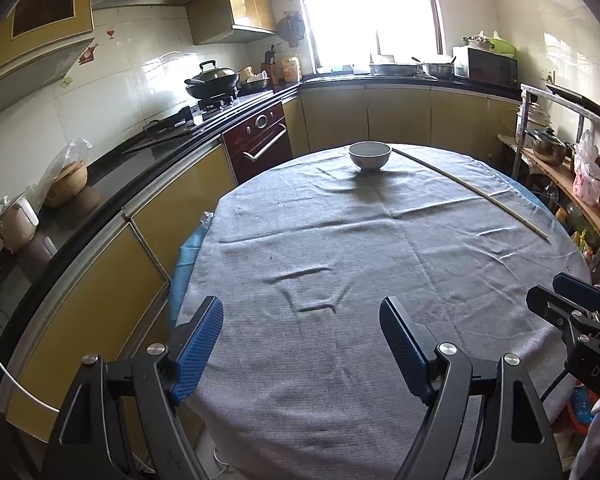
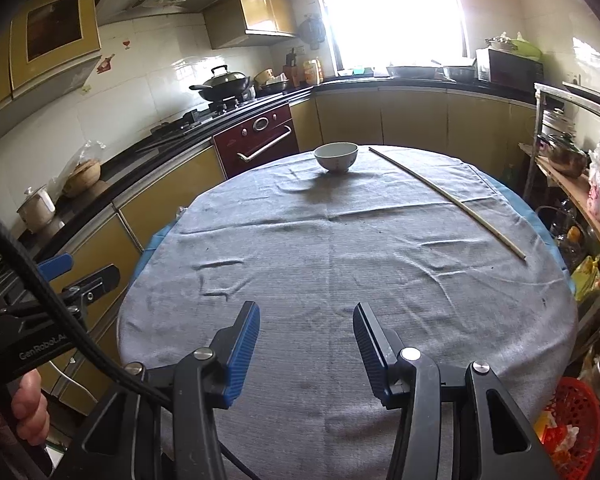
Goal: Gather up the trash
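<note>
A round table under a grey cloth [image 1: 340, 240] [image 2: 340, 248] fills both views. At its far side stands a white bowl [image 1: 369, 156] [image 2: 336, 157]. A long thin stick [image 1: 472, 190] [image 2: 452, 200] lies along the cloth's right side. My left gripper [image 1: 302, 312] hovers over the near edge of the table, open wide, nothing between its blue pads. My right gripper [image 2: 306, 318] hangs over the near edge too, jaws parted and empty. The right gripper [image 1: 568, 296] shows at the right edge of the left wrist view. The left gripper [image 2: 80, 272] shows at the left edge of the right wrist view.
A black counter with yellow cabinets [image 1: 100, 280] runs close along the table's left, with a wok [image 1: 212, 80] on the stove and a dark red oven [image 1: 260, 140]. A shelf rack [image 2: 572, 184] with pots and bags stands right. A red basket [image 2: 572, 424] sits low at the right. A hand [image 2: 28, 408] grips the left tool.
</note>
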Available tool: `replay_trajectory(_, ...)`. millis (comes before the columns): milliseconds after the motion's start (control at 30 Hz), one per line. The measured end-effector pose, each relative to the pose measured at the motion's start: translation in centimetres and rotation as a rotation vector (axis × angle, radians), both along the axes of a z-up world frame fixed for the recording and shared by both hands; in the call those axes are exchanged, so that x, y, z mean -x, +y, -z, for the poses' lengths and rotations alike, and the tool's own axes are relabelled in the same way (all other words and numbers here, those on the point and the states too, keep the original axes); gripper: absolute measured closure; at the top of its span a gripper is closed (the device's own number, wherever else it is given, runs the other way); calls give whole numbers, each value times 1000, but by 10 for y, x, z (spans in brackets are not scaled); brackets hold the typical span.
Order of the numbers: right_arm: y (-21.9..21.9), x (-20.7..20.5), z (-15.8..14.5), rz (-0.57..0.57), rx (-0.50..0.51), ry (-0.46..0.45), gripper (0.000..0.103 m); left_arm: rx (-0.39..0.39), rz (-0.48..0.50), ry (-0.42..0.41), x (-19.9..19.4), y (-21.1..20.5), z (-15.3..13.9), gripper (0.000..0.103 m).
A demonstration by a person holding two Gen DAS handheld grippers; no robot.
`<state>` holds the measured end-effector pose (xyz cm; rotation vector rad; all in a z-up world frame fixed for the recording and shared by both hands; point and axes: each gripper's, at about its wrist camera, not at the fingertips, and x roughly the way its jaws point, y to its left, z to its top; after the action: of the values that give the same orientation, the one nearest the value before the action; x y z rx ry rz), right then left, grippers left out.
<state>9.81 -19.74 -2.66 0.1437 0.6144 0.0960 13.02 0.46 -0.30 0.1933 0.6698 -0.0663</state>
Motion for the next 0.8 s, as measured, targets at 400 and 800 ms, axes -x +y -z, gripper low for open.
replay_trajectory(400,-18,11,-3,37,-22,-21,50,-10,38,10,5,-20,1,22)
replay_trajectory(800,-20,13,-2,49,-16,-18,50,1,54,25,5,-25,3,22)
